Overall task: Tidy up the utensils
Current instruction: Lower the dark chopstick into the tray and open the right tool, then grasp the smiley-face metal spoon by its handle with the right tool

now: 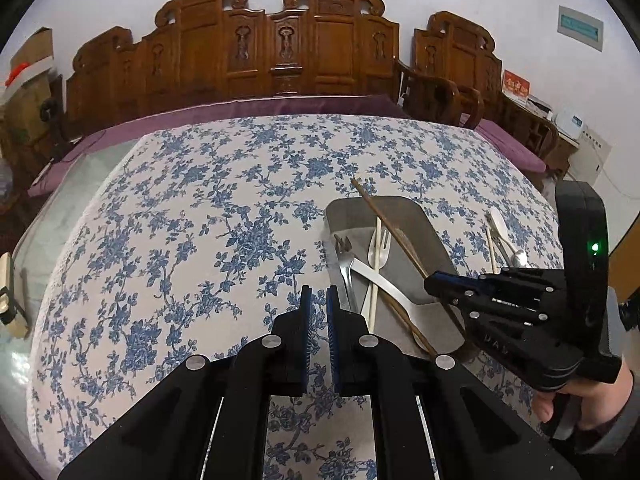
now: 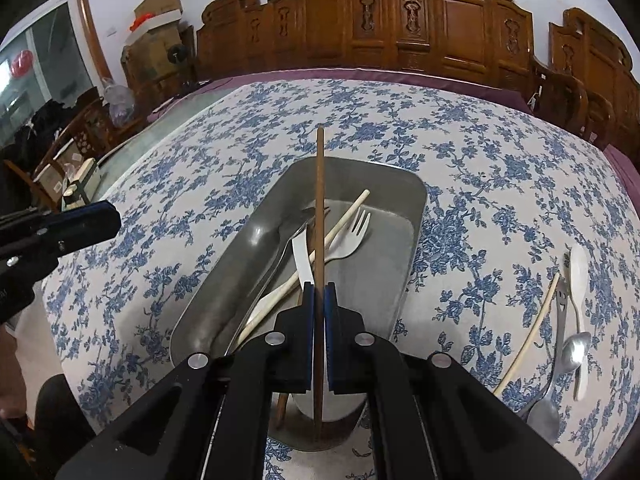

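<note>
Clamped between the blue pads of the right gripper [image 2: 319, 292] is a dark brown chopstick [image 2: 319, 200], held lengthwise above the metal tray [image 2: 416, 216]. Nothing is held by the left gripper [image 1: 318, 300], whose jaws are nearly closed over the floral tablecloth [image 1: 180, 208], left of the tray. Inside the tray a pale plastic fork [image 2: 352, 240], a pale chopstick [image 2: 348, 216] and a metal fork [image 1: 345, 260] are crossed. Right of the tray, a metal spoon [image 2: 576, 350], a white spoon [image 2: 579, 276] and another pale chopstick [image 2: 532, 332] are laid on the cloth. Carved wooden chairs [image 2: 440, 20] are seen beyond.
</note>
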{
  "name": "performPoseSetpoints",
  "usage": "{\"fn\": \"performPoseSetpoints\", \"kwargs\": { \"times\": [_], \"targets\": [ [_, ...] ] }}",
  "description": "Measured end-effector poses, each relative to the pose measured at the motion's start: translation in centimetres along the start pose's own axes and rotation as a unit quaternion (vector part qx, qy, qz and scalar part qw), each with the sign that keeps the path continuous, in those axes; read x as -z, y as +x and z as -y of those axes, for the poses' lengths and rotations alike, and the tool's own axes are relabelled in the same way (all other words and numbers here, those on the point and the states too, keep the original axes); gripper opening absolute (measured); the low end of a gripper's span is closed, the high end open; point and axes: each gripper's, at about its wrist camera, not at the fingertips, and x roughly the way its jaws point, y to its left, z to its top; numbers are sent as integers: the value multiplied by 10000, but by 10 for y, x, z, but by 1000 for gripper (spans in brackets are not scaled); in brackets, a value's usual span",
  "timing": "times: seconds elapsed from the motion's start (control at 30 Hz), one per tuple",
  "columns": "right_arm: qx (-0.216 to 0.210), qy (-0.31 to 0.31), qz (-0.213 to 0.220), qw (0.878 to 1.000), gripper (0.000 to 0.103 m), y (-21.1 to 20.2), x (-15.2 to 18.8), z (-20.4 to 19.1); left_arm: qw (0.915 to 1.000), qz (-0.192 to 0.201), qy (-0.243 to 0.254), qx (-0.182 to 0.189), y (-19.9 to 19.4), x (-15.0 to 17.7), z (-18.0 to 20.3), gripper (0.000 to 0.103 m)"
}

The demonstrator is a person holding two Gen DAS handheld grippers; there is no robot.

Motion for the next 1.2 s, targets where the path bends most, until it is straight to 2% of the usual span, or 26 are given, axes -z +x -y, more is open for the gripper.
{"fn": "performPoseSetpoints", "kwargs": {
  "times": [0.23,0.6,0.7,0.77,1.0,1.2],
  "targets": [
    [71,-33,-184,9998,6,13,6,0,10000,-14,-13,0,1,1,-1,6],
    [-95,9,-277,9996,6,16,7,-2,10000,-11,-8,14,-1,1,-1,6],
    [-274,60,-287,9992,9,15,5,-3,10000,-5,16,9,-2,1,1,6],
    [-245,39,-294,9993,12,12,4,-3,10000,9,31,10,-3,0,2,6],
    [-304,2,-50,9995,13,-18,8,12,10000,31,49,34,-3,0,10,6],
    [-157,-93,203,9996,13,-67,22,52,9998,35,105,184,0,0,31,7]
  ]
}}
